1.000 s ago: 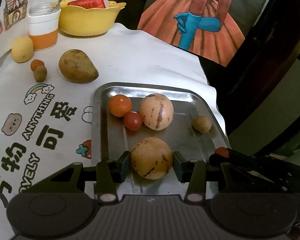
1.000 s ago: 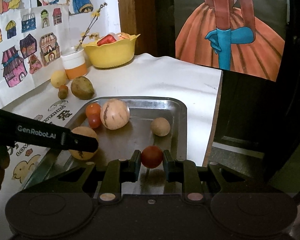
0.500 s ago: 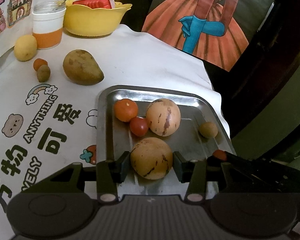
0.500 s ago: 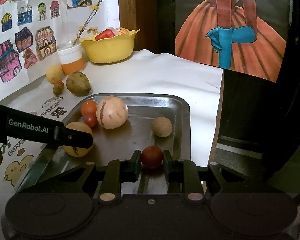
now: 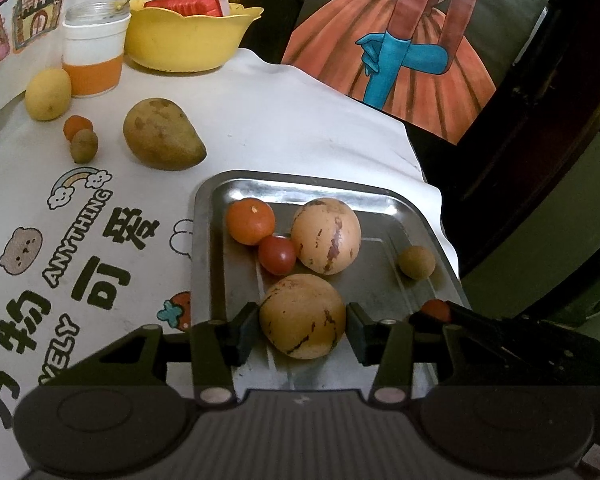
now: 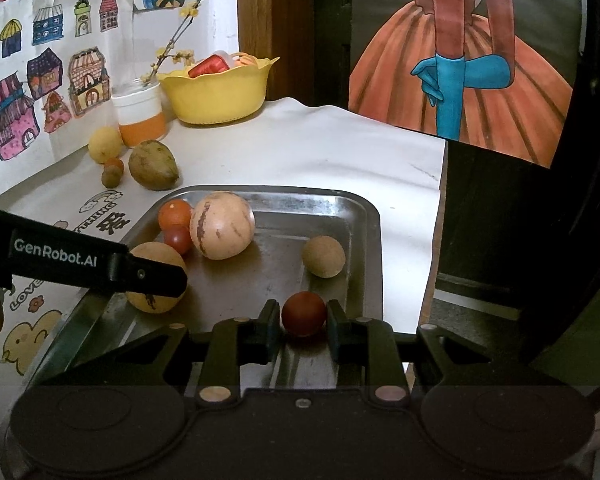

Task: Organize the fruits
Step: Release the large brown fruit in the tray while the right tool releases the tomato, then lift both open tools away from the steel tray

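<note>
The left gripper (image 5: 302, 330) bracketed a round tan melon with dark streaks (image 5: 302, 316) at the near end of a rectangular stainless-steel tray (image 5: 204, 240), its fingers (image 5: 246, 330) at the fruit's sides; whether they pressed it could not be told. The right gripper (image 6: 303, 326) was narrowed around a small dark-red tomato (image 6: 303, 313) by the tray's right rim, with thin gaps showing at both pads. Deeper in the tray lay a second streaked tan melon (image 5: 326, 236), touching a small red tomato (image 5: 277, 255) beside an orange tomato (image 5: 251, 221), and a small round brown fruit (image 5: 417, 262) apart to the right. Beyond, on the printed white tablecloth (image 5: 280, 120), sat a brownish-green mango (image 5: 162, 134), a yellow lemon (image 5: 47, 94) and a yellow scalloped plastic bowl (image 5: 188, 38)
</note>
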`<state>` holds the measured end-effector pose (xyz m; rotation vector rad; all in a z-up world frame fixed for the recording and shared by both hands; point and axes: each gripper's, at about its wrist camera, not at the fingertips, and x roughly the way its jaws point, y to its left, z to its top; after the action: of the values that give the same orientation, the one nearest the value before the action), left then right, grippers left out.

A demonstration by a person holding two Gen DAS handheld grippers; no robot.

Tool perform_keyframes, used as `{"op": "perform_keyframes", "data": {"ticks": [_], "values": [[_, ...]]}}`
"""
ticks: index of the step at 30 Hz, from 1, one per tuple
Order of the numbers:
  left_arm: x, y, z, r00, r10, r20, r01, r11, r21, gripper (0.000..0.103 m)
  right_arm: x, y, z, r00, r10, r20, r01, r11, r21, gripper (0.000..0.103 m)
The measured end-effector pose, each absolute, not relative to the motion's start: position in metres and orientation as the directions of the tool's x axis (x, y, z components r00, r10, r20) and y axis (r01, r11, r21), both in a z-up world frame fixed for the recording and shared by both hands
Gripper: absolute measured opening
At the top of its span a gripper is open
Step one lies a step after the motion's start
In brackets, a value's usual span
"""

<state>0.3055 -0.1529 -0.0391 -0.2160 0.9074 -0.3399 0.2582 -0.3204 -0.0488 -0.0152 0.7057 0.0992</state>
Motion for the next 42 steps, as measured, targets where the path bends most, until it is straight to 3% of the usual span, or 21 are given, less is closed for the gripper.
{"op": "perform_keyframes", "data": {"ticks": [14,22,29,34,42], "values": [[0.295,-0.148,-0.028,0.593,-0.375,-0.712,0.199,0.926,-0.322,0.075,0.244,-0.320,-0.040,0.770,0.069,-0.635,-0.075,0.997,0.018,0.045],[0.281,-0.141,-0.010,0.626,-0.369,-0.687,0.201,0.927,-0.316,0.084,0.228,-0.324,-0.025,0.793,0.037,-0.608,-0.044,0.999,0.003,0.069],[0.260,-0.132,0.004,0.660,-0.345,-0.668,0.195,0.937,-0.291,0.097,0.208,-0.325,-0.009,0.813,0.023,-0.581,-0.025,1.000,0.004,0.087],[0.242,-0.120,0.014,0.687,-0.317,-0.654,0.179,0.946,-0.271,0.102,0.191,-0.324,0.001,0.824,0.029,-0.565,-0.023,1.000,0.018,0.098],[0.208,-0.101,0.026,0.734,-0.243,-0.634,0.126,0.966,-0.225,0.102,0.157,-0.316,0.012,0.831,0.045,-0.555,-0.036,0.999,0.027,0.102]]}}
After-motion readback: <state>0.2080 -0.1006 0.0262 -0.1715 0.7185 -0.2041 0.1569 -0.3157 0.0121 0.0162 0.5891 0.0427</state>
